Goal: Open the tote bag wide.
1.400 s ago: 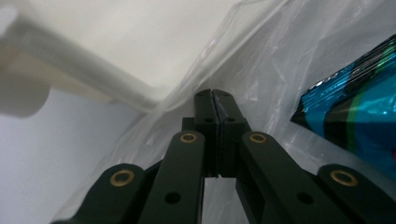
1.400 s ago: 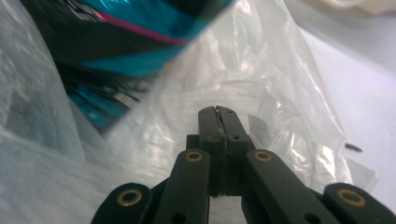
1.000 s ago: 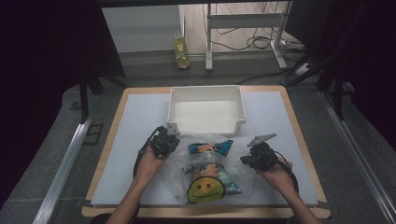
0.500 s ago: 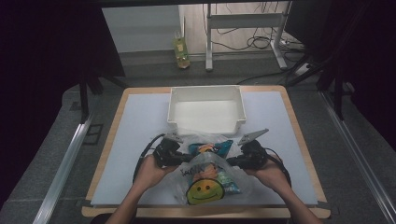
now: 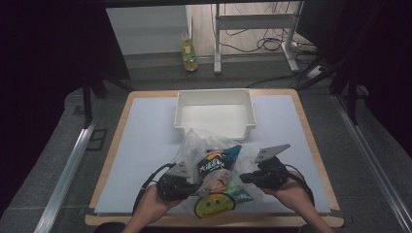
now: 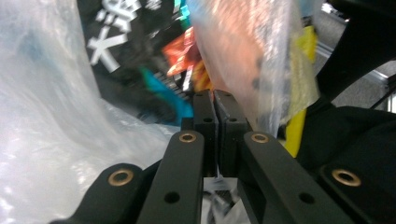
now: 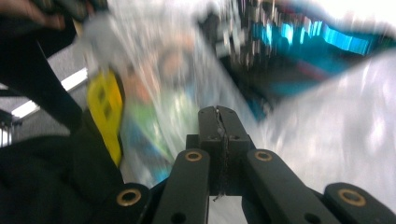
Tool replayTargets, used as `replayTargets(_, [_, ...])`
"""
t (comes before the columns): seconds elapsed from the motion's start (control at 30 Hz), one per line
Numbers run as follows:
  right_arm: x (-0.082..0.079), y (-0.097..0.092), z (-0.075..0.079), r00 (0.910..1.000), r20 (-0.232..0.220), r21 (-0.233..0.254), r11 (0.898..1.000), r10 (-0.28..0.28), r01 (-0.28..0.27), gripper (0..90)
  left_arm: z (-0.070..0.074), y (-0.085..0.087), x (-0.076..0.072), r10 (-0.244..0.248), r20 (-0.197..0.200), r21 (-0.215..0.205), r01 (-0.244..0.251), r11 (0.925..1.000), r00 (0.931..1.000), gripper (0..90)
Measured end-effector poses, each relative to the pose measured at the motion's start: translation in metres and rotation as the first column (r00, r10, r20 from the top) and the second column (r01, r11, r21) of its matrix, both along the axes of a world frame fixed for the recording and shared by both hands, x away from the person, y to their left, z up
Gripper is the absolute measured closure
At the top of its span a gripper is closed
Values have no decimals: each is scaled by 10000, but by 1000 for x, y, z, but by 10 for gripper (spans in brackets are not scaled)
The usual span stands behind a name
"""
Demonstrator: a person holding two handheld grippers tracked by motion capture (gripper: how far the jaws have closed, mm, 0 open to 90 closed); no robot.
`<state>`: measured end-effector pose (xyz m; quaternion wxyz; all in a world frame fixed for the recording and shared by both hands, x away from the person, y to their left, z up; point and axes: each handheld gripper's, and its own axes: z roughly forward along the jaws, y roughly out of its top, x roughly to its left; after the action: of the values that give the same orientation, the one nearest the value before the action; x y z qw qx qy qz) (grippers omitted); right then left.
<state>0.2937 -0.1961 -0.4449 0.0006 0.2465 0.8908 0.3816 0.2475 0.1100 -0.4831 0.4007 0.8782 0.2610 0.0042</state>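
Now both tools lift the bag (image 5: 214,167) higher.

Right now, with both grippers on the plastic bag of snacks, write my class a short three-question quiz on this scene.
1. True or false: the white bin holds snack packets.
2. Which side of the clear plastic bag does the left gripper pinch, as the high view shows it?
A. the left side
B. the right side
C. the far edge
3. Fill in: the face printed on the yellow packet is a ____ face.

Key
1. False: the bin is empty, and the packets sit inside the bag in front of it.
2. A: the right gripper takes the opposite side; both sets of jaws are closed on the bag's film.
3. Smiley.
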Motion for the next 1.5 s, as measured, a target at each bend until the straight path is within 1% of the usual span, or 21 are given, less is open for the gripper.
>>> replayTargets(0.03, [1, 2, 4, 10000, 53, 115, 9999, 11, -11, 890, 0, 0, 0, 0, 0, 0, 0, 10000, 10000, 884])
replayTargets(0.1, [6, 13, 13, 9998, 165, 456, 9989, 80, -87, 890, 2, -5, -6, -66, 317, 8, 66, 10000, 9995, 886])
replayTargets(0.17, [10, 23, 18, 9995, 184, 636, 9976, 262, -273, 889, 3, -8, -9, -103, 433, 87, 99, 9999, 9990, 885])
replayTargets(0.2, [13, 32, 20, 9992, 131, 736, 9965, 384, -393, 887, 4, -13, -13, -184, 655, 214, 170, 9996, 9977, 885])
replayTargets(0.23, [13, 32, 20, 9992, 131, 736, 9965, 384, -393, 887, 4, -13, -13, -184, 655, 214, 170, 9996, 9977, 885])
replayTargets(0.27, [16, 47, 21, 9980, 63, 865, 9942, 632, -635, 881, 6, -16, -16, -392, 768, 286, 371, 9989, 9963, 885])
replayTargets(0.33, [18, 60, 20, 9963, -6, 759, 9934, 862, -859, 879, 7, -18, -19, -549, 857, 259, 528, 9983, 9948, 885])
replayTargets(0.4, [18, 71, 18, 9930, -258, 634, 9915, 1153, -1135, 880, 8, -19, -22, -660, 908, 259, 639, 9976, 9937, 885])
replayTargets(0.47, [17, 75, 16, 9904, -369, 519, 9899, 1335, -1316, 880, 7, -19, -24, -701, 932, 366, 670, 9971, 9932, 885])
replayTargets(0.53, [11, 77, 11, 9842, -623, 151, 9861, 1658, -1652, 881, 6, -17, -27, -707, 985, 494, 660, 9966, 9926, 885])
replayTargets(0.57, [5, 73, 7, 9812, -759, -120, 9838, 1775, -1789, 882, 4, -16, -29, -731, 928, 504, 686, 9964, 9930, 885])
replayTargets(0.6, [2, 70, 6, 9800, -835, -192, 9830, 1806, -1828, 883, 4, -16, -29, -734, 919, 516, 689, 9963, 9931, 885])
replayTargets(0.73, [-7, 57, 2, 9809, -895, -479, 9829, 1729, -1776, 884, 0, -16, -33, -672, 858, 587, 623, 9963, 9940, 885])
replayTargets(0.8, [-15, 45, -4, 9833, -874, -841, 9823, 1598, -1671, 888, -4, -15, -37, -724, 794, 729, 666, 9951, 9942, 884])
replayTargets(0.87, [-17, 43, -6, 9830, -921, -865, 9822, 1586, -1666, 889, -5, -14, -39, -773, 769, 836, 708, 9940, 9940, 884])
replayTargets(0.9, [-23, 35, -9, 9856, -796, -1041, 9821, 1492, -1571, 890, -7, -14, -40, -799, 749, 902, 731, 9932, 9940, 884])
replayTargets(1.0, [-32, 27, -12, 9888, -638, -1265, 9817, 1349, -1421, 891, -11, -11, -45, -852, 770, 1275, 750, 9890, 9934, 884])
replayTargets(1.03, [-32, 27, -12, 9888, -638, -1265, 9817, 1349, -1421, 891, -11, -11, -45, -852, 770, 1275, 750, 9890, 9934, 885])
replayTargets(1.13, [-46, 18, -17, 9909, -335, -1662, 9770, 1302, -1339, 891, -16, -9, -50, -811, 724, 1493, 696, 9863, 9941, 884])
replayTargets(1.33, [-58, 4, -23, 9940, -301, -1800, 9776, 1056, -1093, 891, -26, -4, -58, -703, 615, 1804, 582, 9819, 9956, 883])
replayTargets(1.5, [-68, -7, -30, 9966, -193, -1898, 9783, 804, -826, 890, -27, -5, -69, -845, 486, 1580, 758, 9845, 9952, 870])
